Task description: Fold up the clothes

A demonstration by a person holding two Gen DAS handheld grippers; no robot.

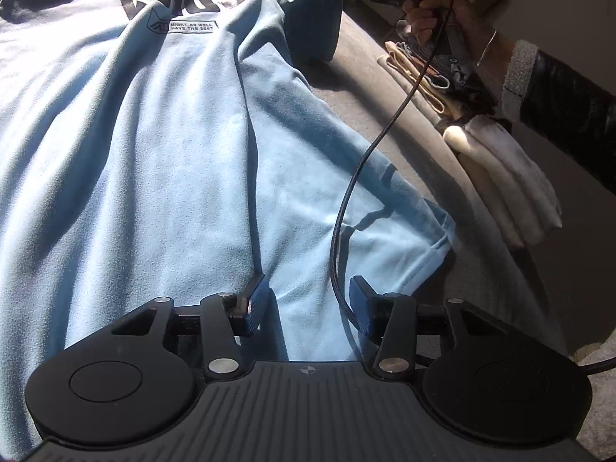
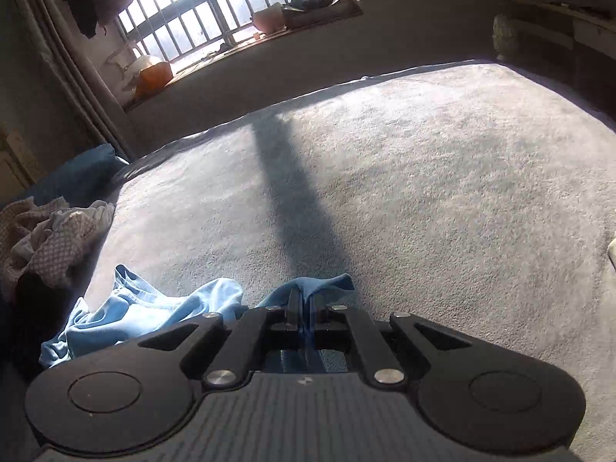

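The light blue T-shirt carries dark print on its chest. Small capitals in a boxed label read "MIGHT AS WELL HAVE THE BEST". Above it run large dark letters, creased by a fold and not readable. The right wrist view shows no writing.

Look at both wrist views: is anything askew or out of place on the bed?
Yes. A black cable droops across the light blue T-shirt and runs between the open fingers of the left gripper, where it could snag. The shirt lies rumpled with long creases. The right gripper is shut on a bunched edge of it.
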